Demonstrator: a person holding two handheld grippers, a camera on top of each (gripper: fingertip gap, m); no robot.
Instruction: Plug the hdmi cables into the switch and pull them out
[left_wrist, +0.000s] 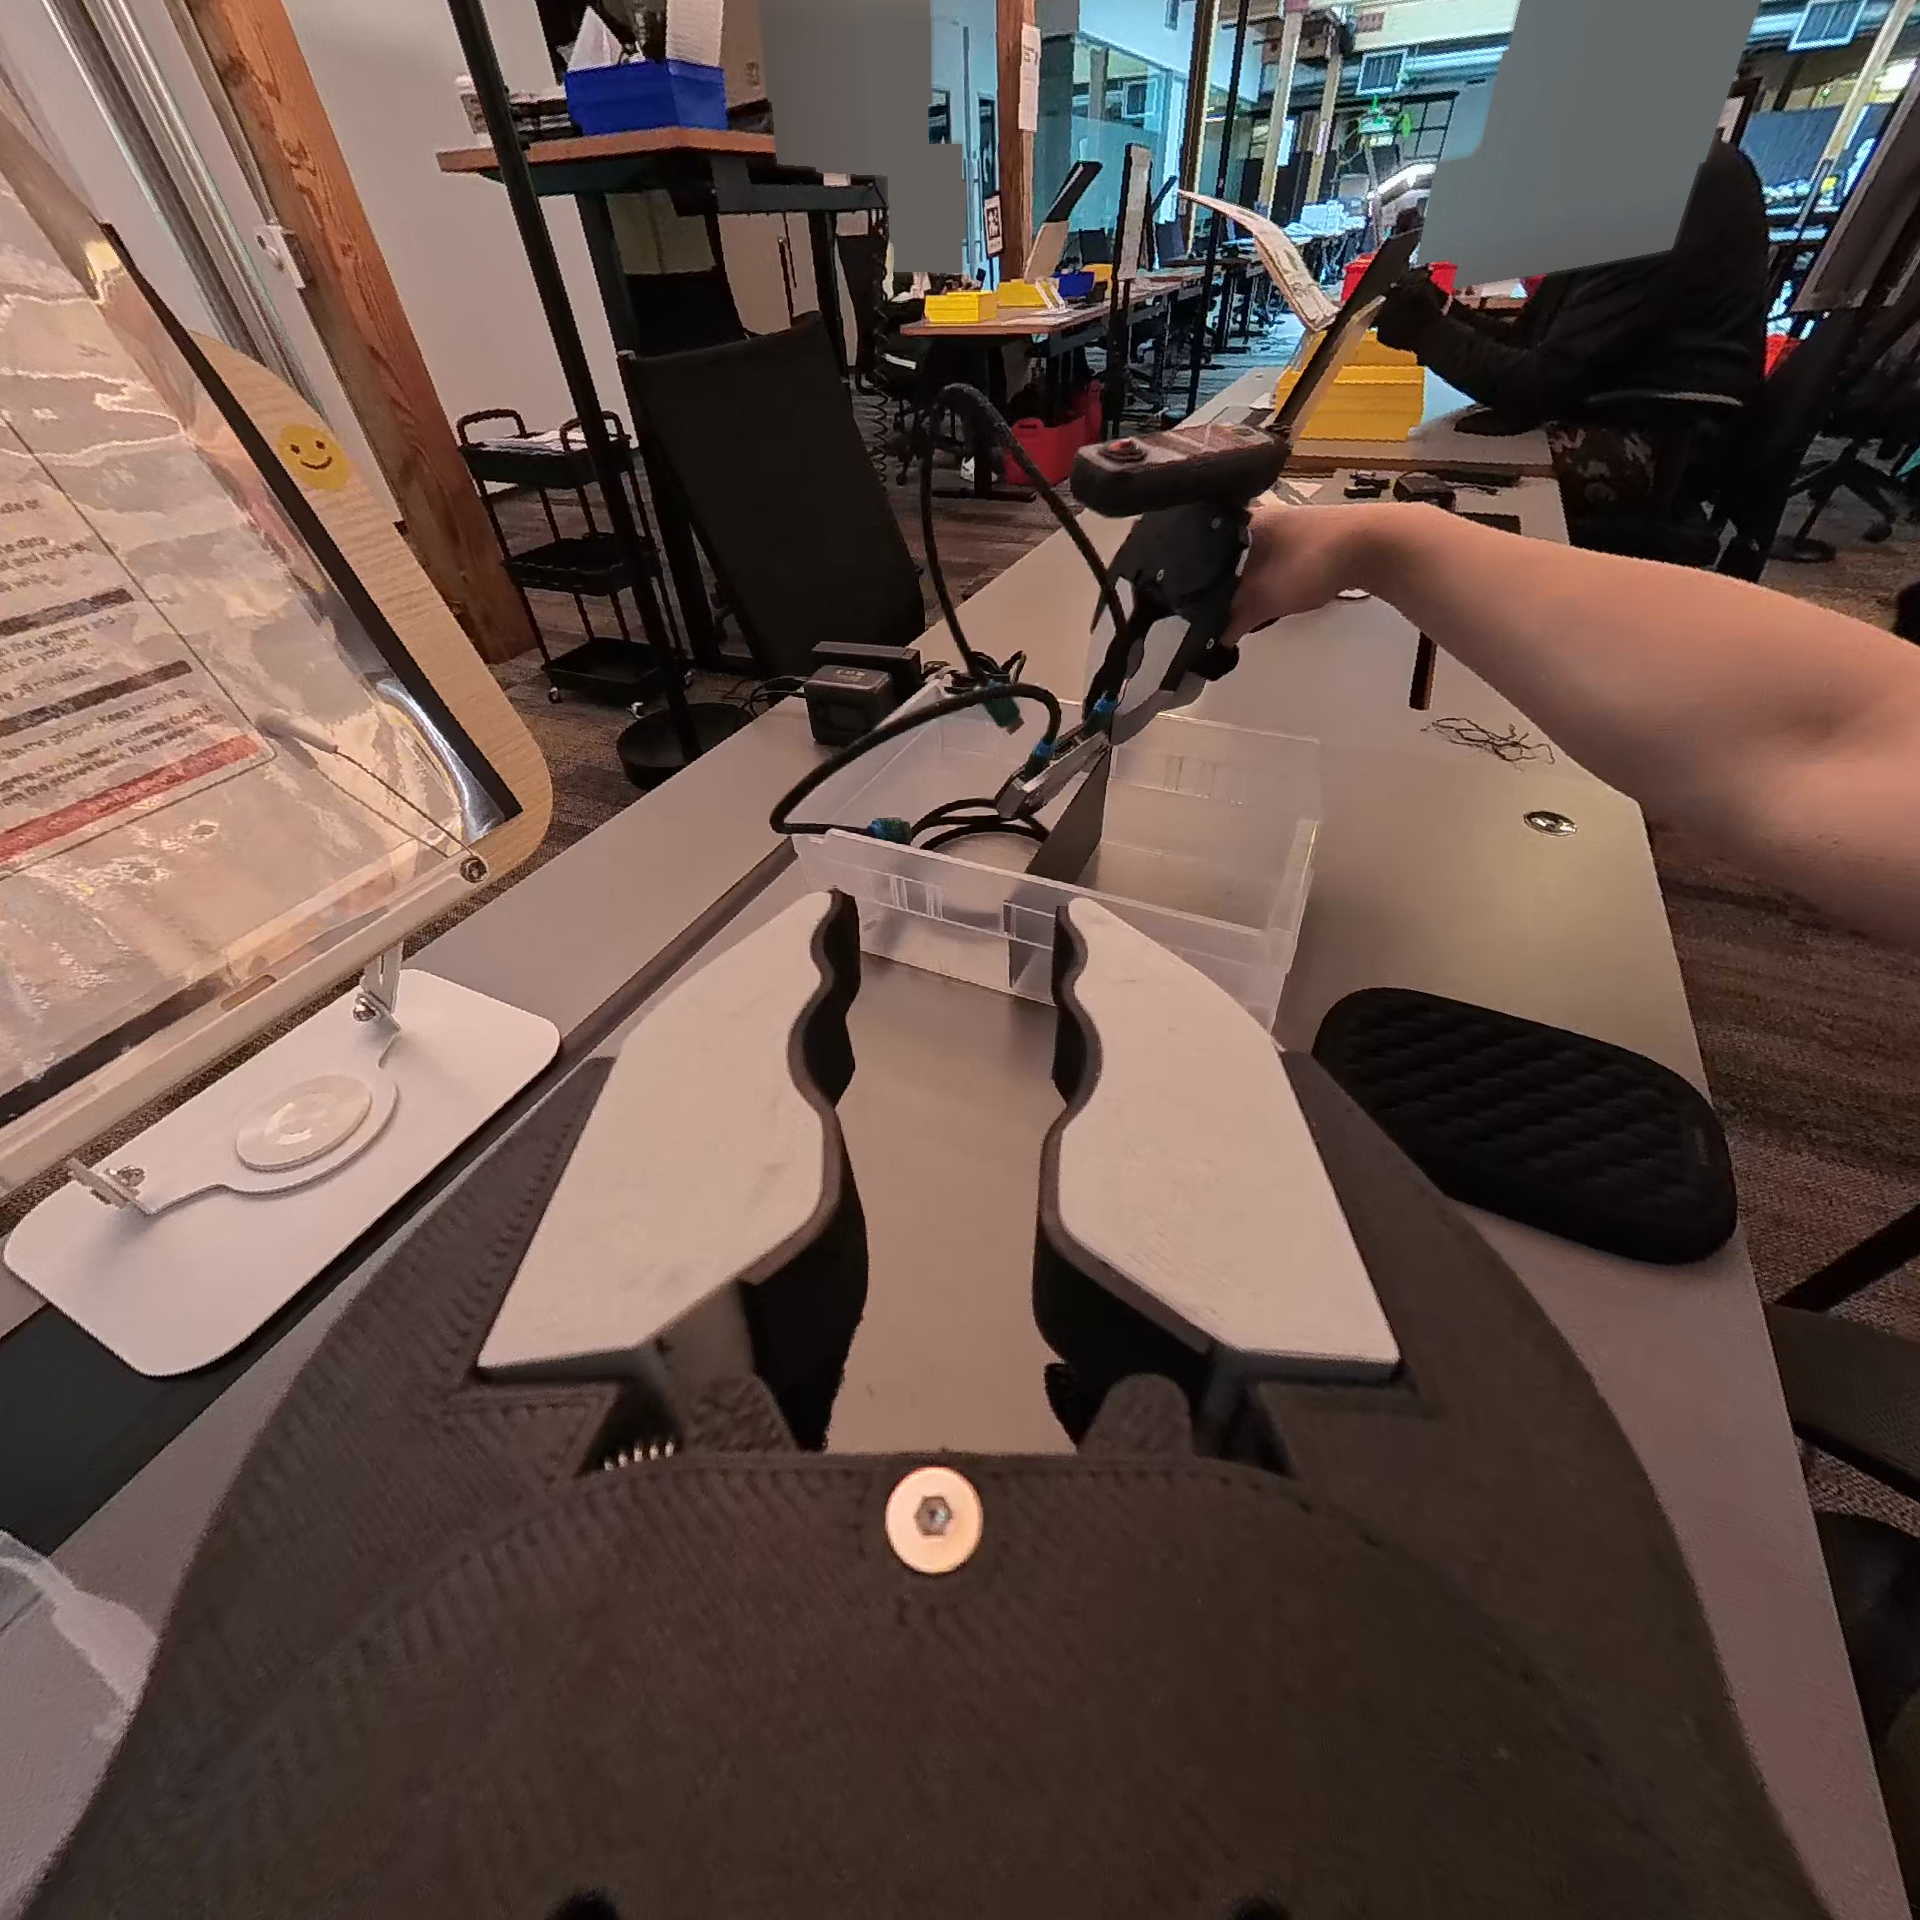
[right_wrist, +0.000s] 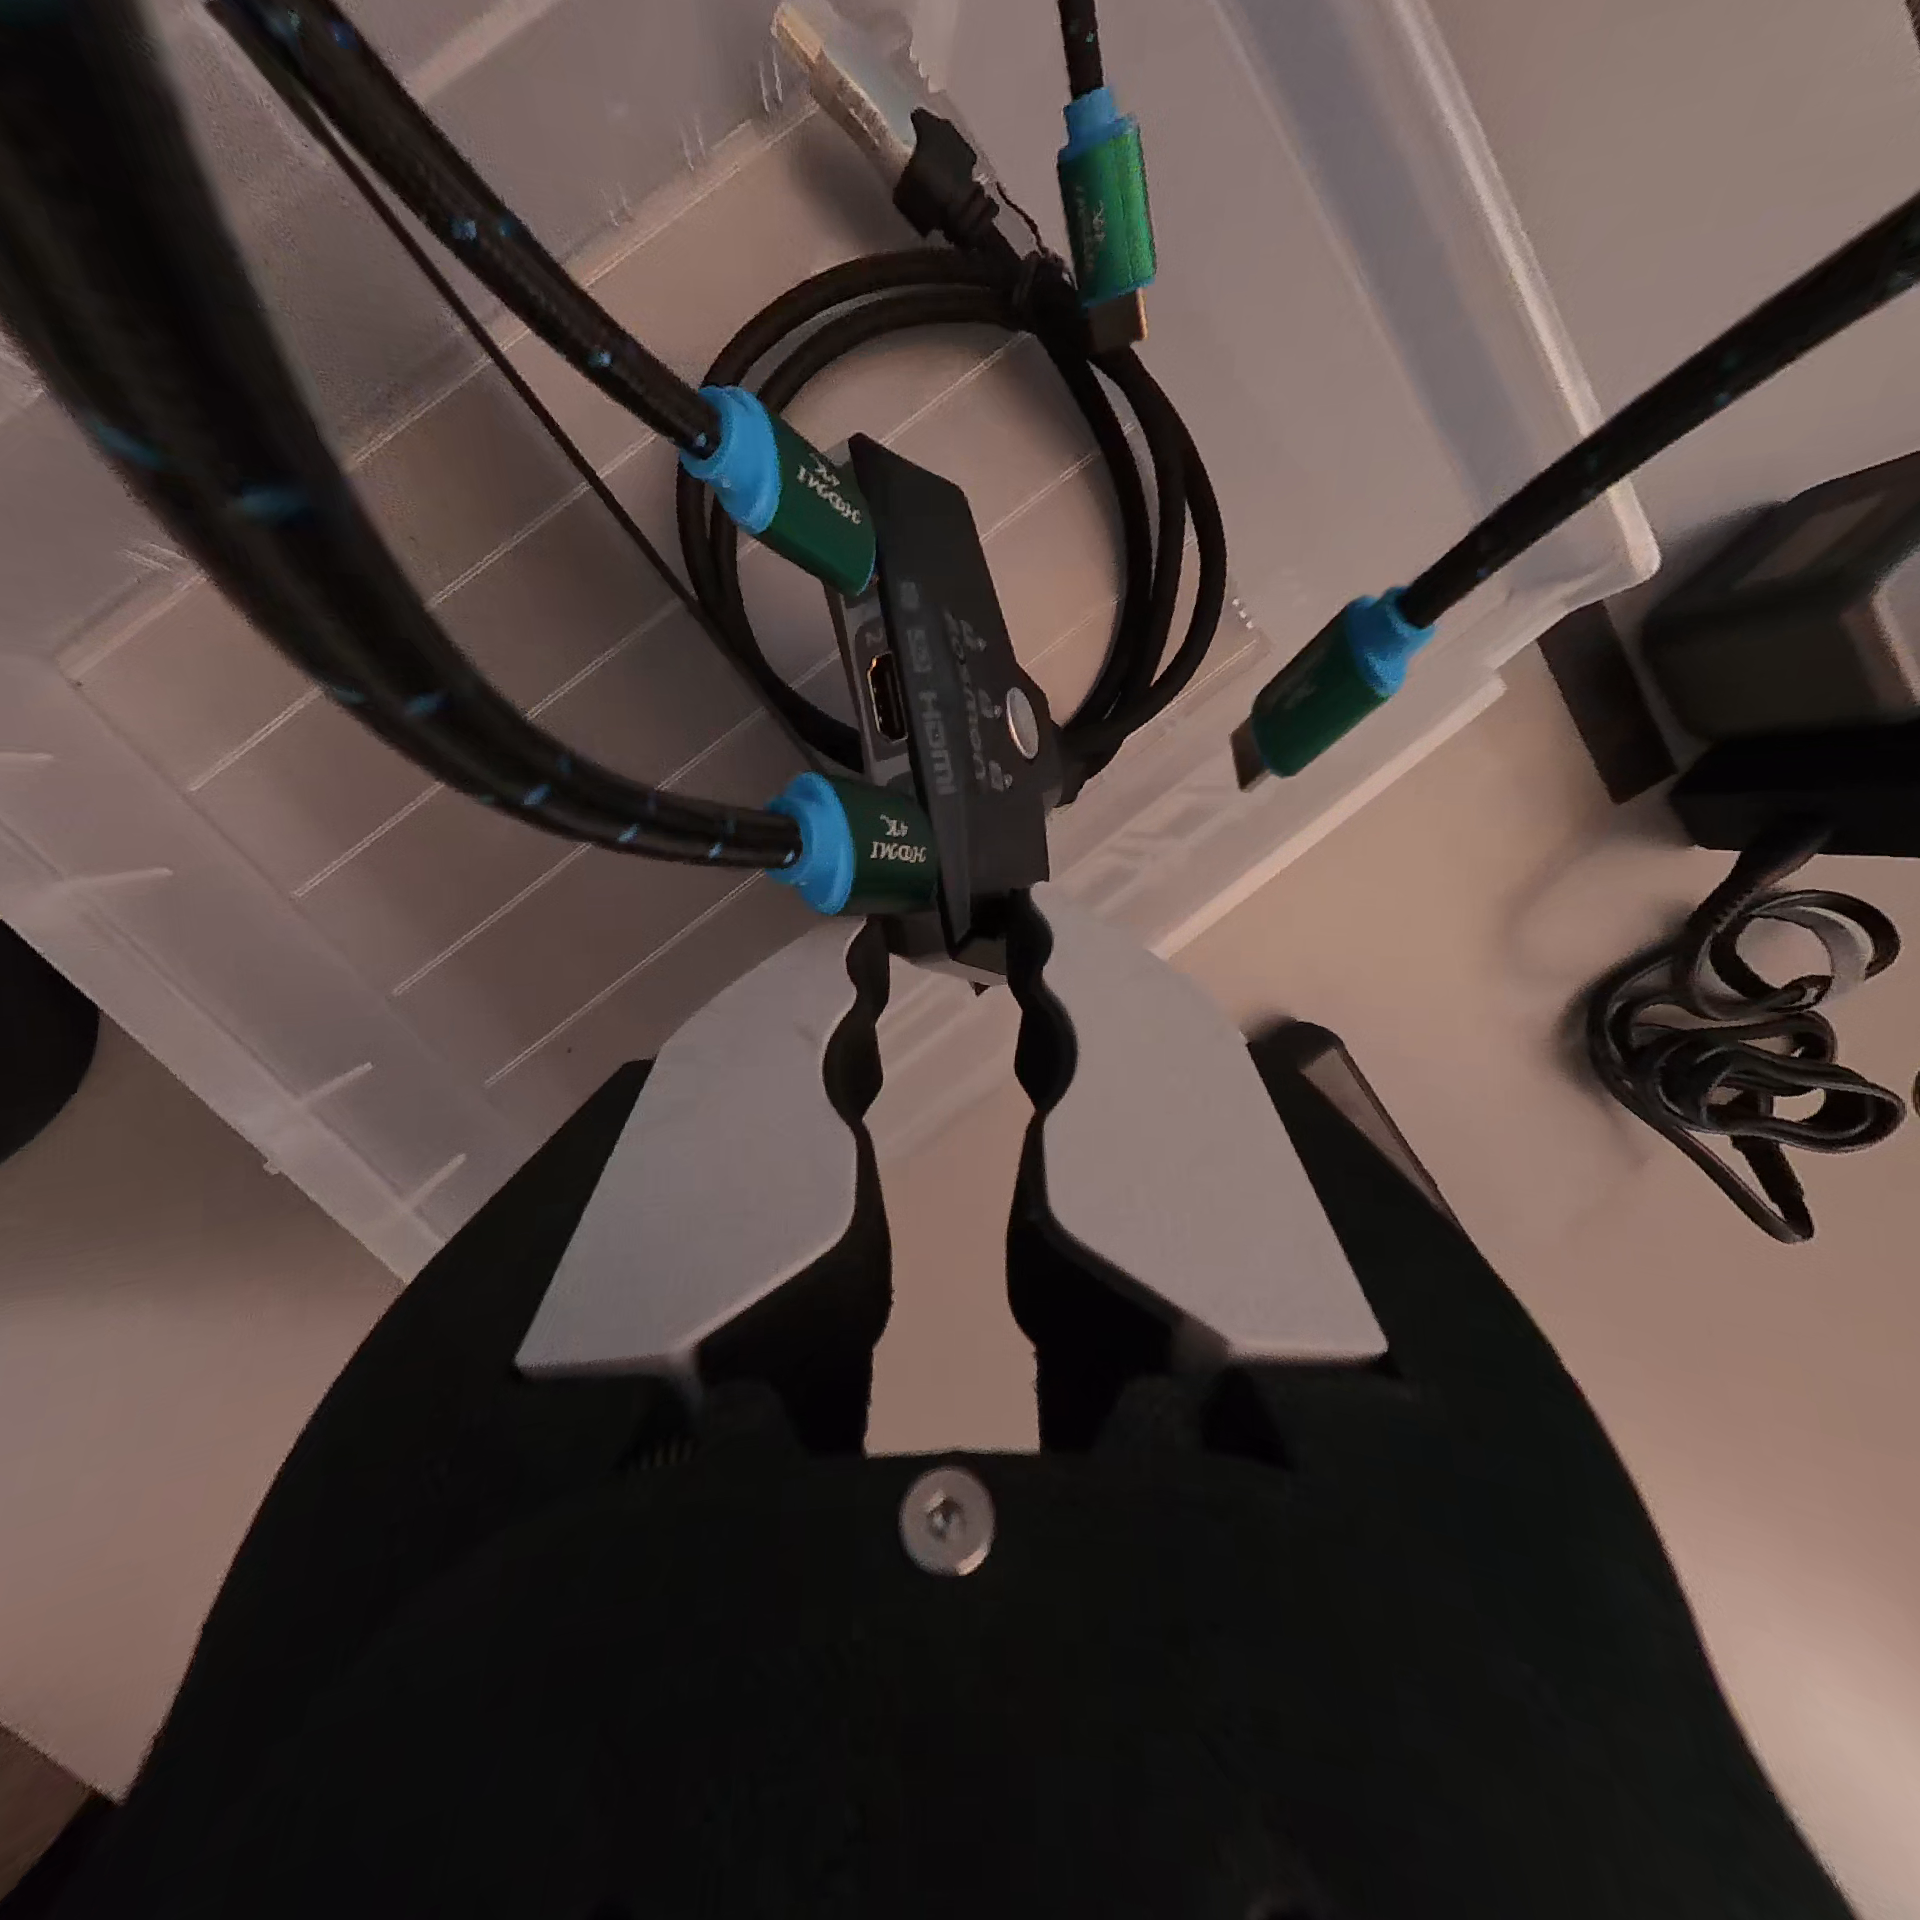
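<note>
Nearest us, our left gripper (left_wrist: 951, 961) hangs spread apart over the grey table (left_wrist: 1455, 914), holding nothing. Beyond at twelve o'clock, our right gripper (right_wrist: 951, 940) pinches the flat black HDMI switch box (right_wrist: 961, 686) above the clear plastic bin (right_wrist: 1351, 343). Two green-and-blue braided HDMI plugs (right_wrist: 805, 504) sit in it; a third (right_wrist: 1325, 686) dangles at three o'clock.

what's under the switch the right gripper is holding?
Below the switch, over the clear bin, lies a coiled thin black cable on the bin floor. The part of the coil directly beneath the switch is hidden.
</note>
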